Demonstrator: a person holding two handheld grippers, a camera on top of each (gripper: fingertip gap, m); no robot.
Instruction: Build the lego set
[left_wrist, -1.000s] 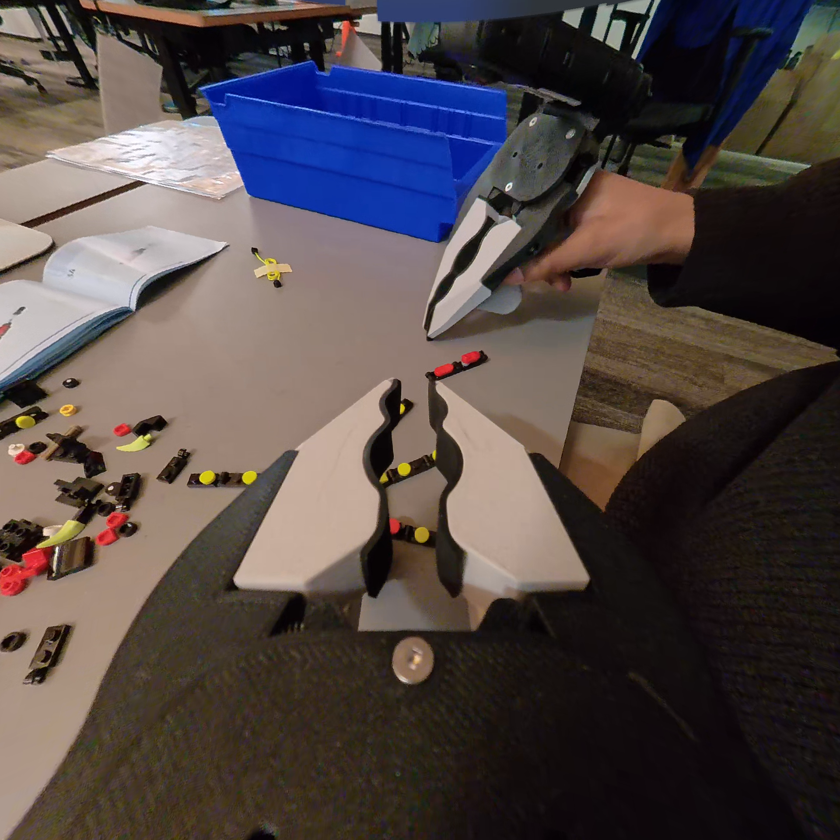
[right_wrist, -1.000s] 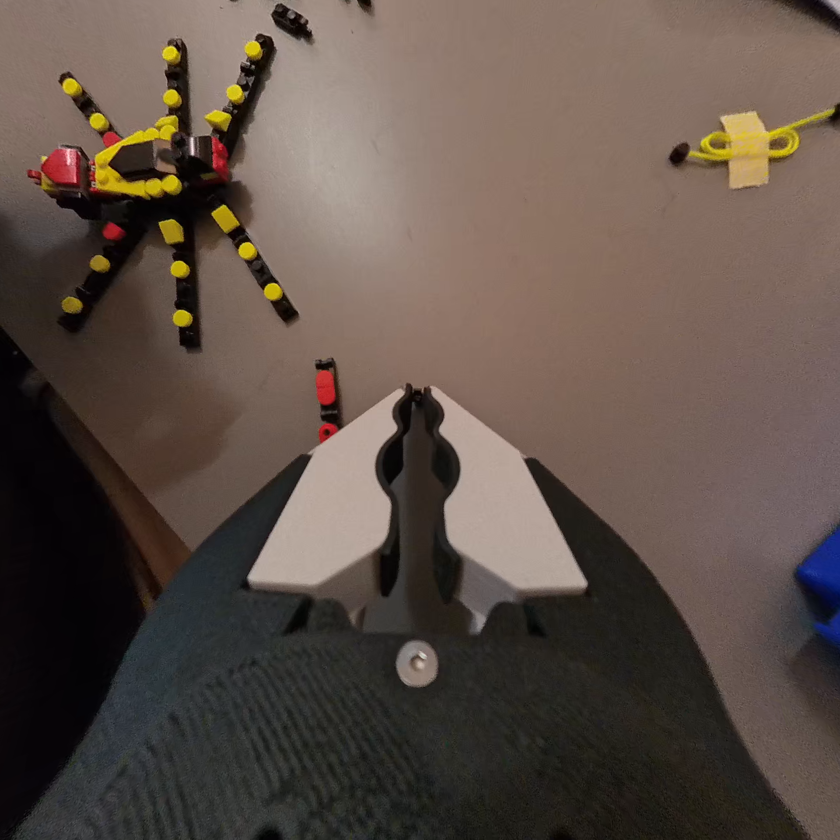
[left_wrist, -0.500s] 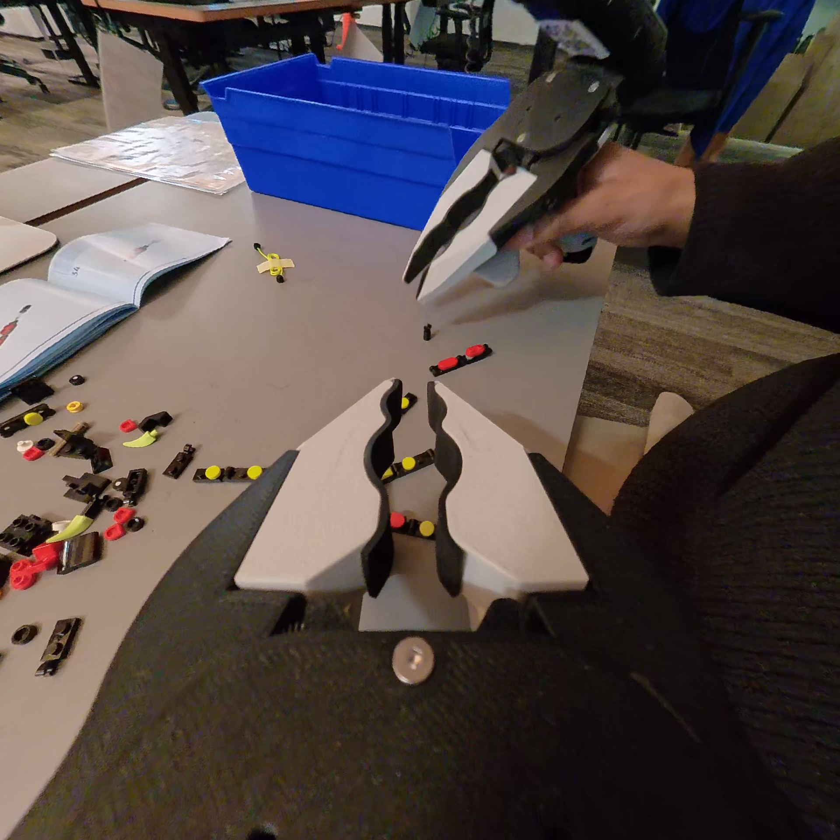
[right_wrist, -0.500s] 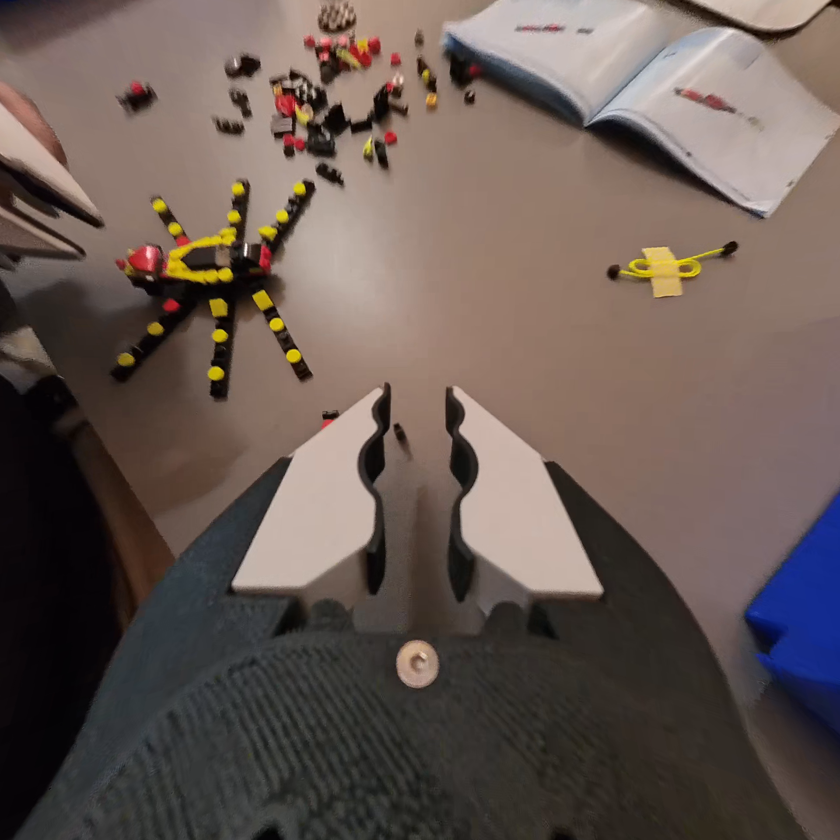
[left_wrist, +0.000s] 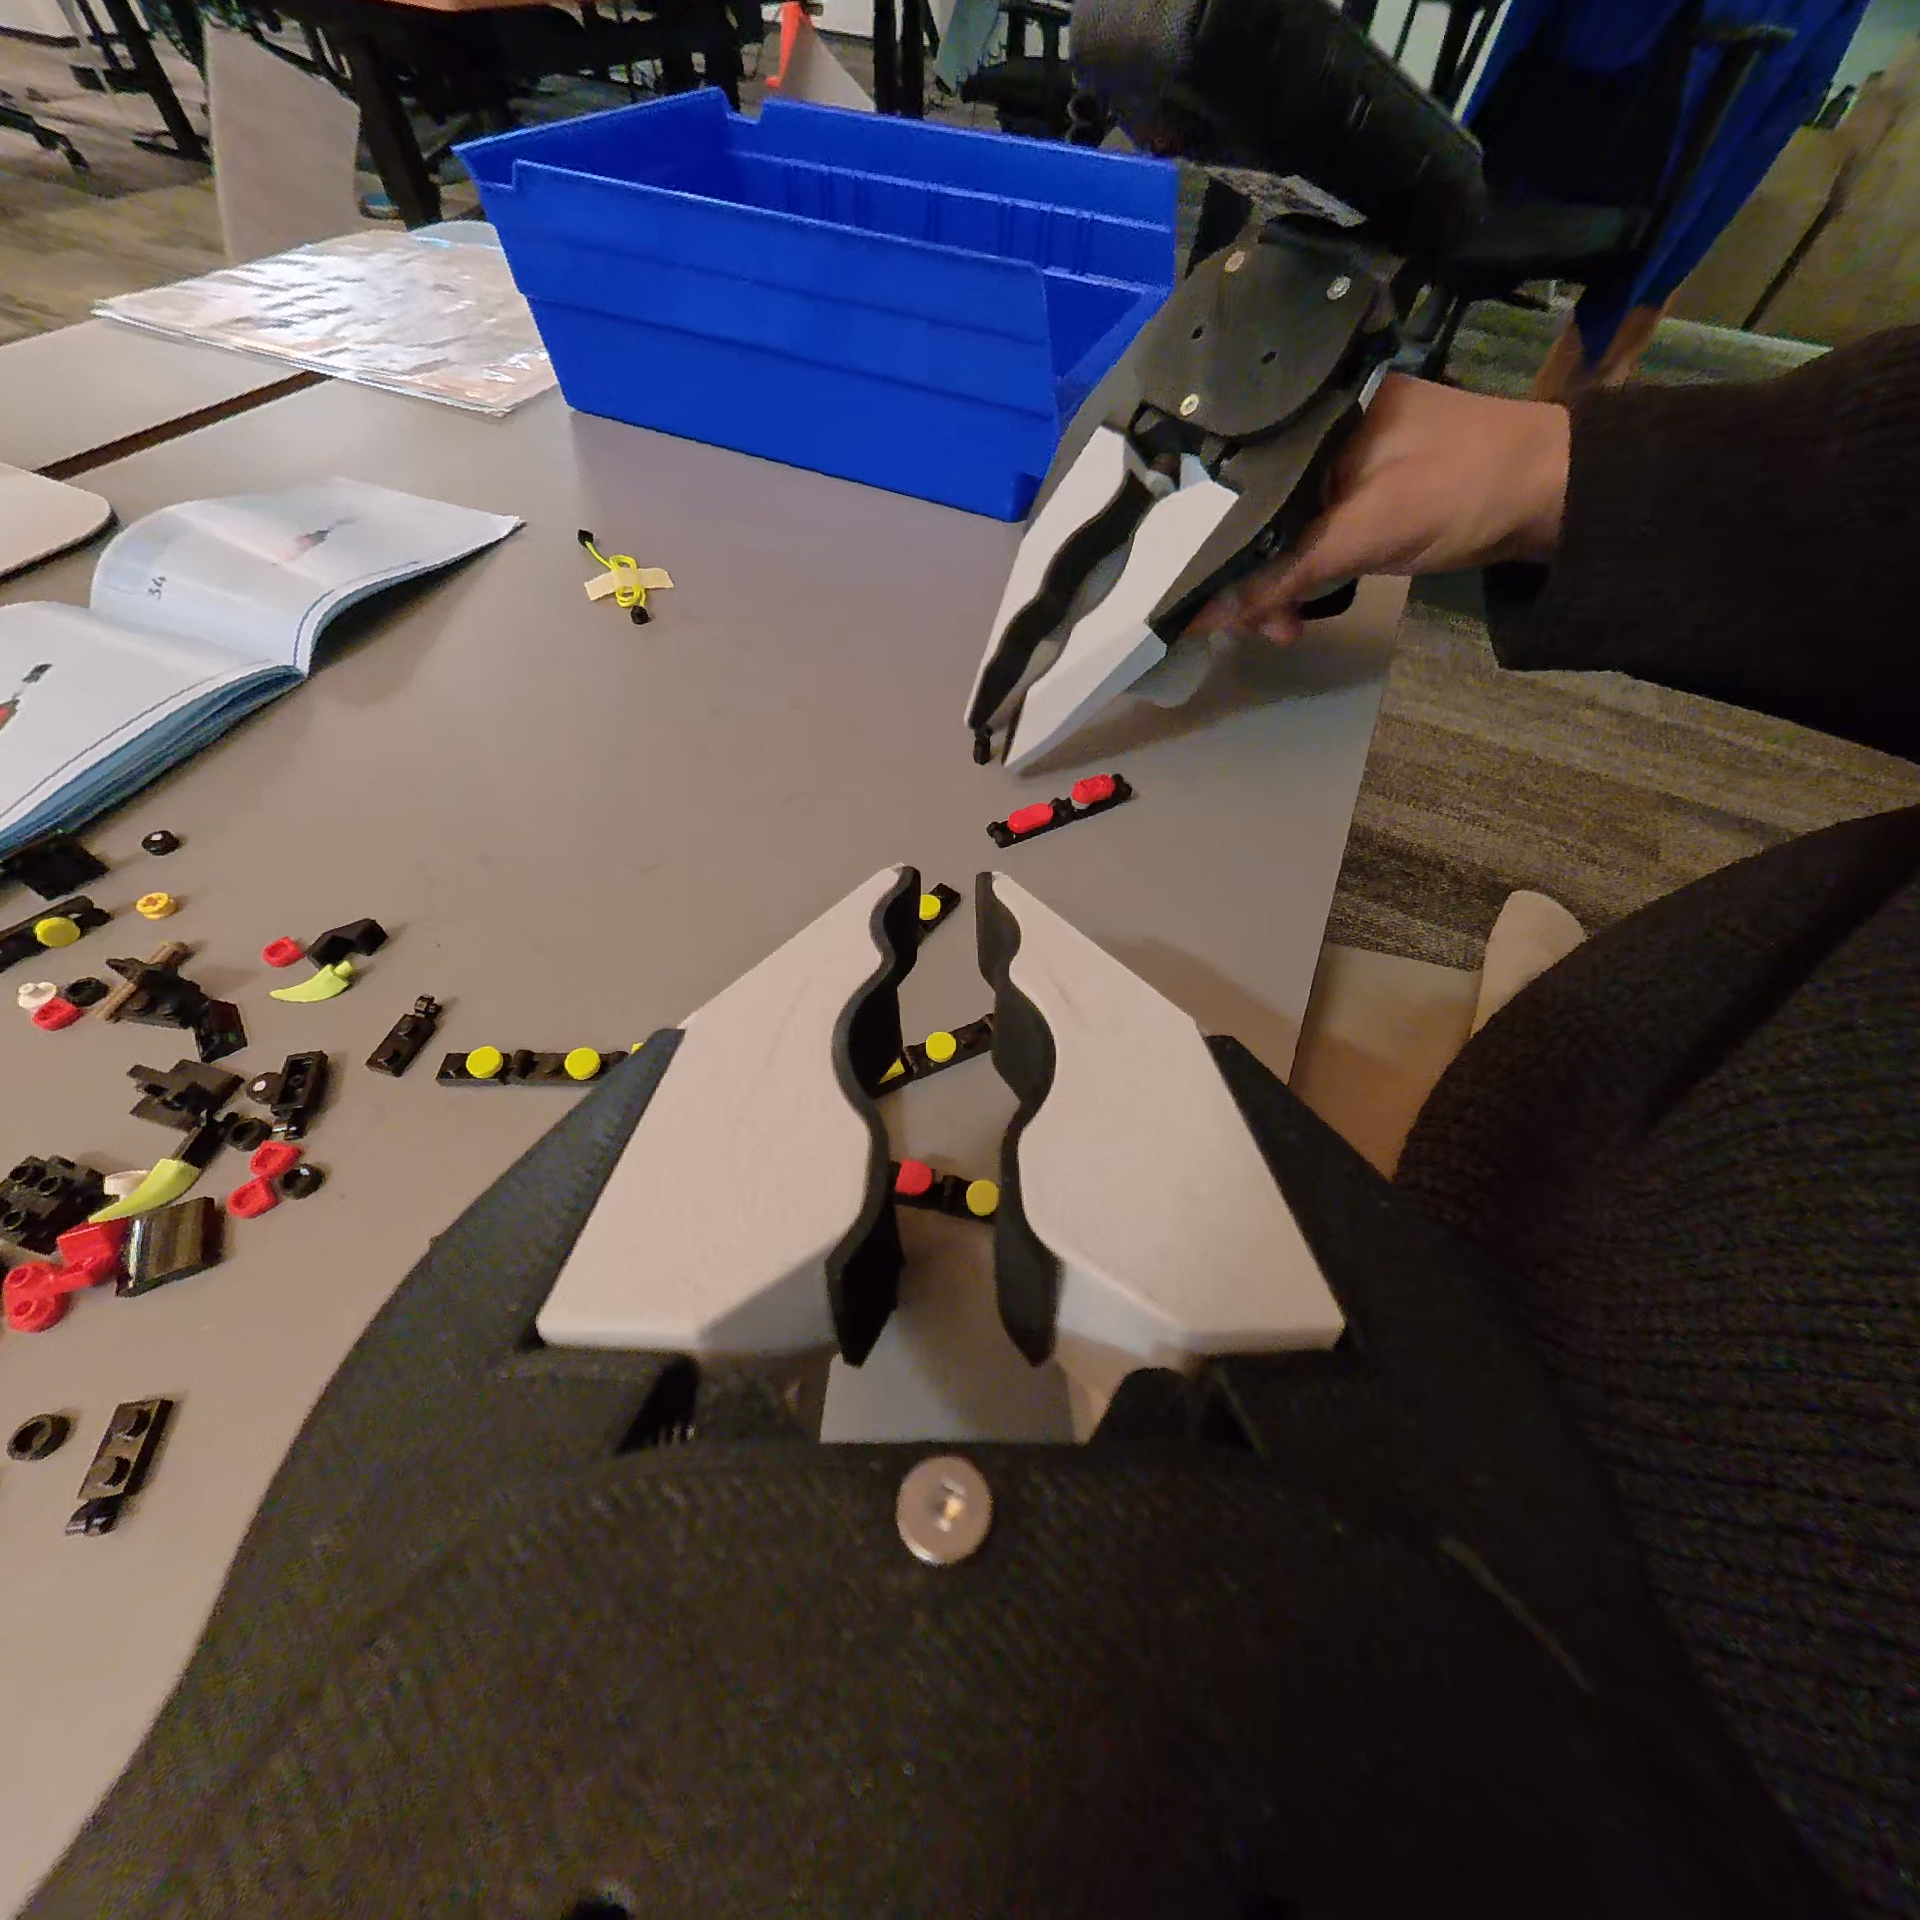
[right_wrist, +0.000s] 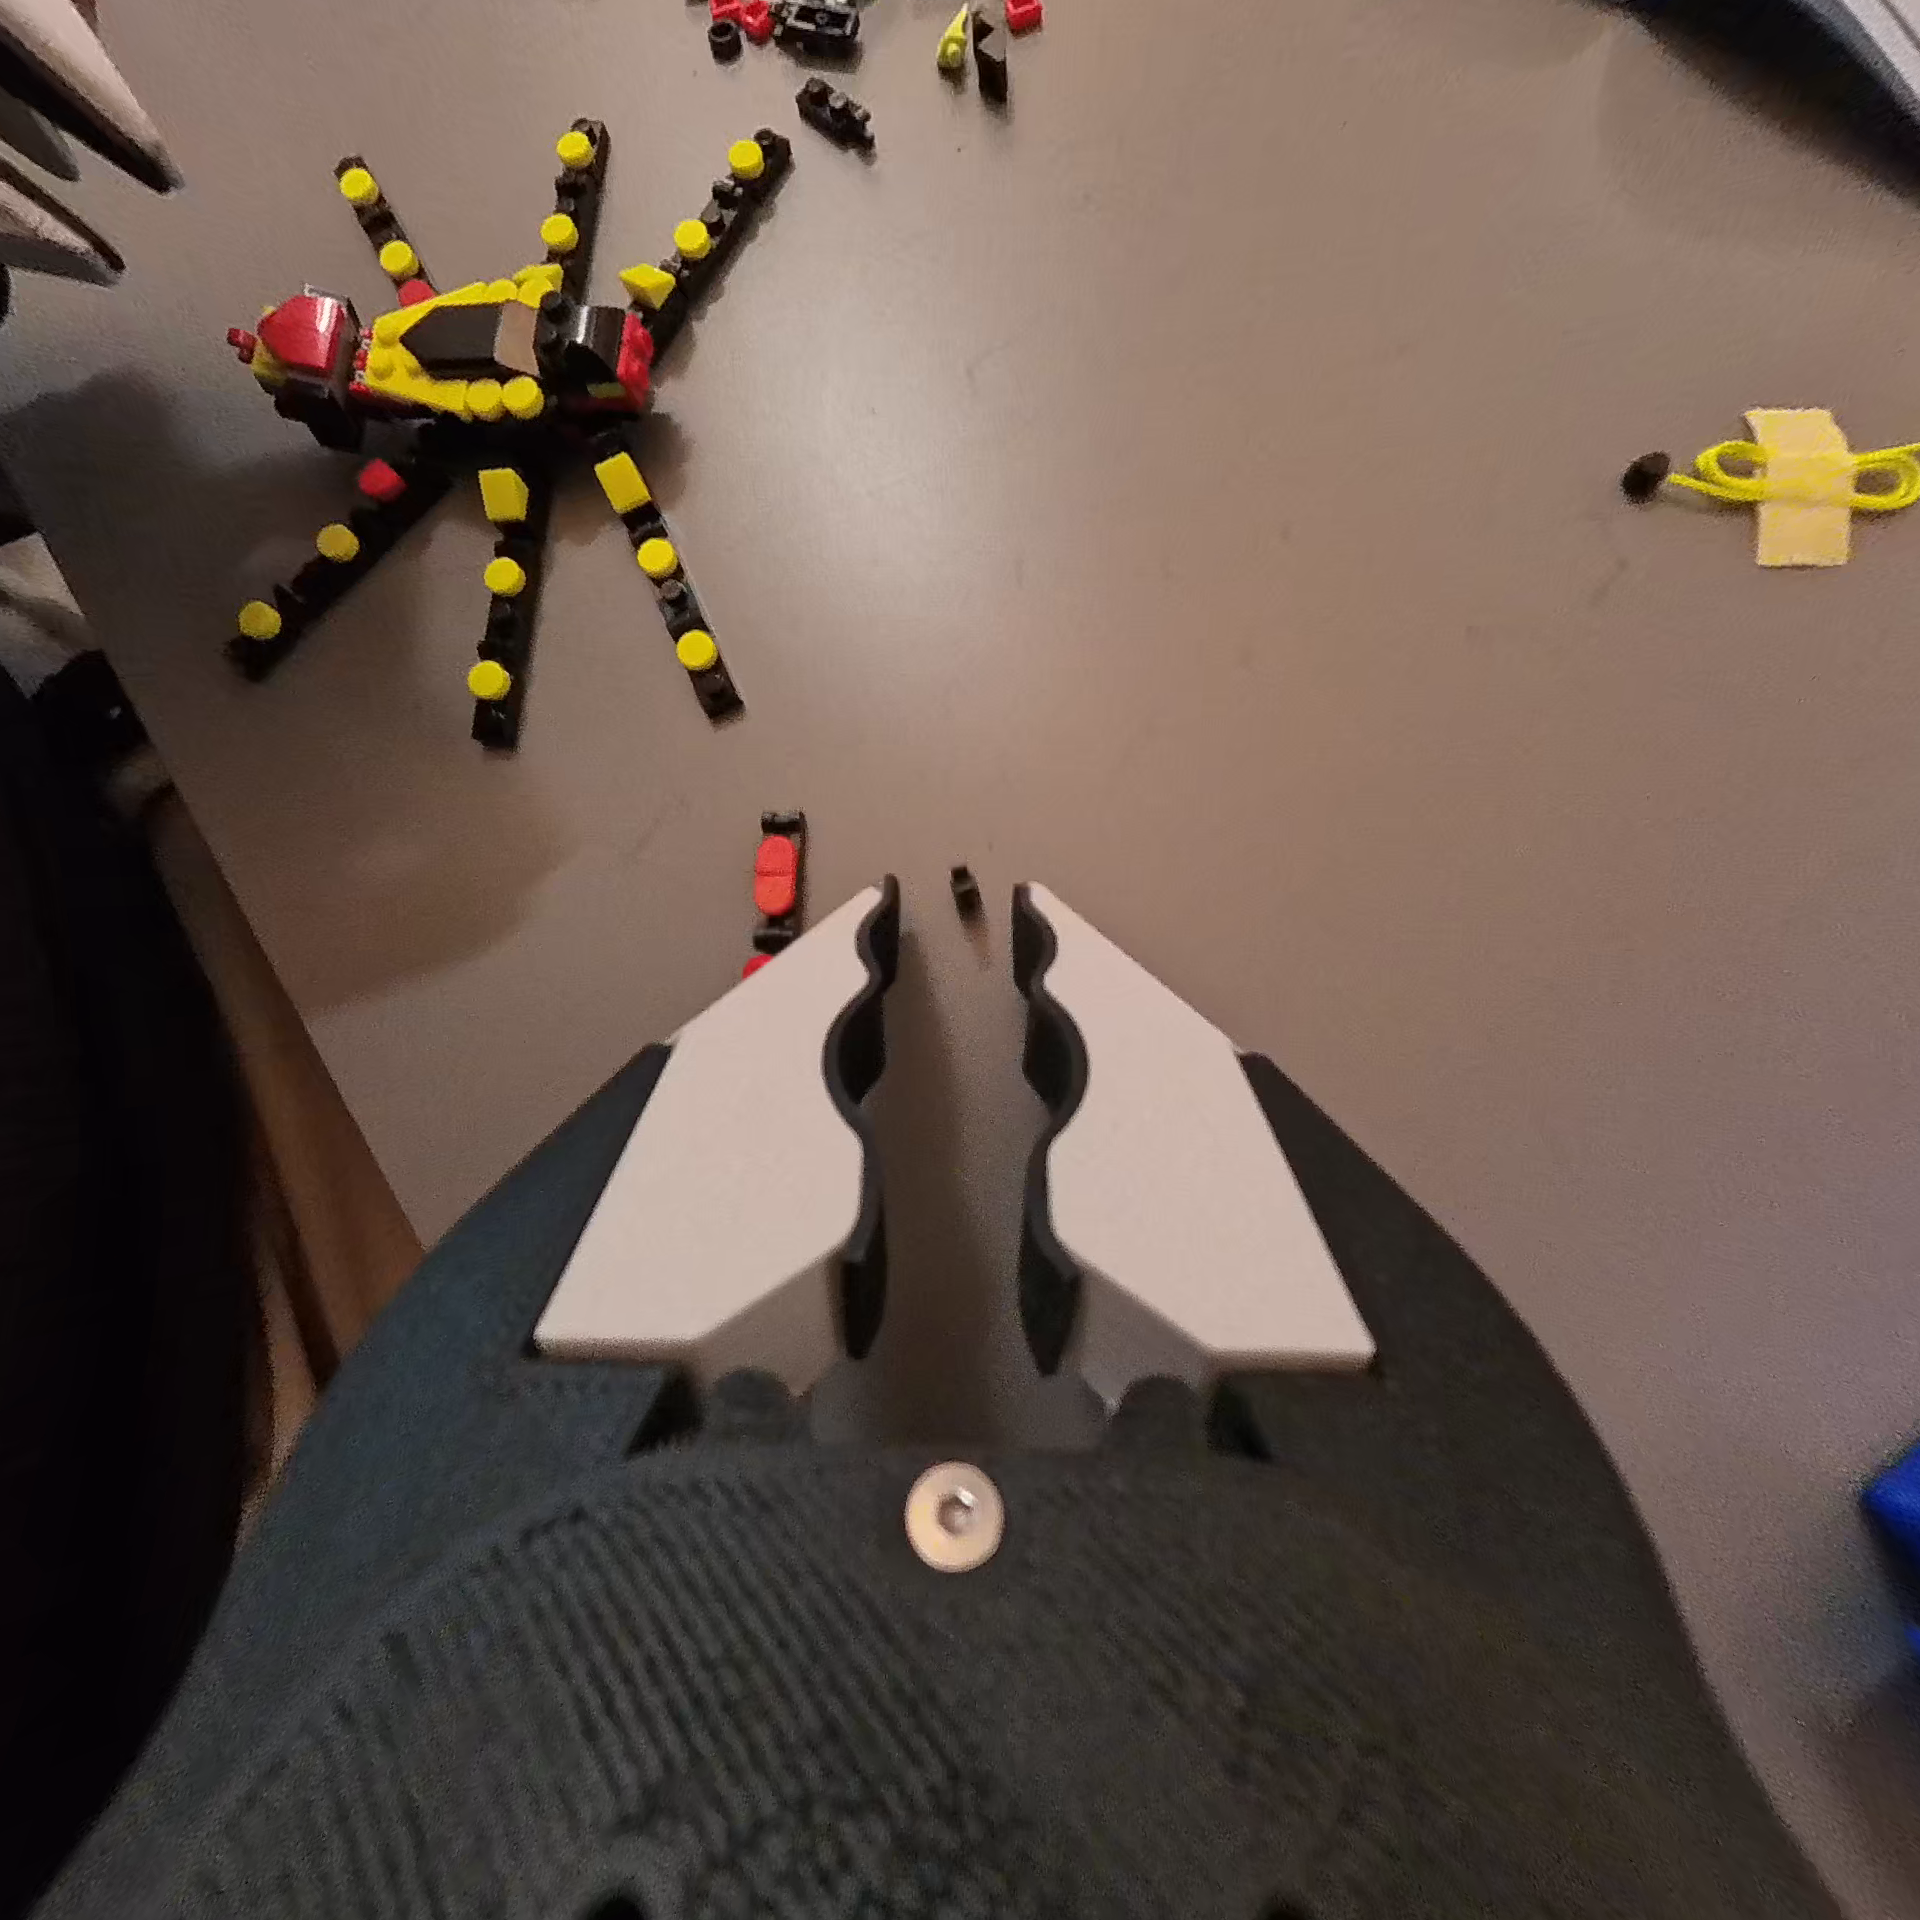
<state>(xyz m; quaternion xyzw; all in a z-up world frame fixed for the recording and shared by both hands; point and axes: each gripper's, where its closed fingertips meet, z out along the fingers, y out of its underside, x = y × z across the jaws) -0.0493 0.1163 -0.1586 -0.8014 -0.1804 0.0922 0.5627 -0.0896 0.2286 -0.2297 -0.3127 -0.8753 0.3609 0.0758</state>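
Note:
A red, yellow and black spider-like lego model (right_wrist: 468, 353) with several black legs lies on the grey table. In the left wrist view it is mostly hidden under my left gripper (left_wrist: 945, 878), which is open and empty above it. My right gripper (right_wrist: 956, 891) is open, low over the table, its tips either side of a tiny black piece (right_wrist: 964, 891) without gripping it. That gripper (left_wrist: 992, 743) and the piece (left_wrist: 982, 748) also show in the left wrist view. A black strip with red pieces (right_wrist: 777, 883) lies just left of the right fingers, also seen in the left wrist view (left_wrist: 1060, 810).
Loose lego pieces (left_wrist: 156, 1091) lie scattered at the left. An open booklet (left_wrist: 208, 623), a yellow cord with tape (left_wrist: 623, 582) and a blue bin (left_wrist: 831, 291) sit farther back. The table edge (left_wrist: 1340, 935) runs close on the right. About 15 centimeters separates my left fingertips from my right.
The right gripper was shut at the tiny black piece, then lifted and opened, leaving it on the table. It has come back down, open, around the piece. The left gripper has not moved.

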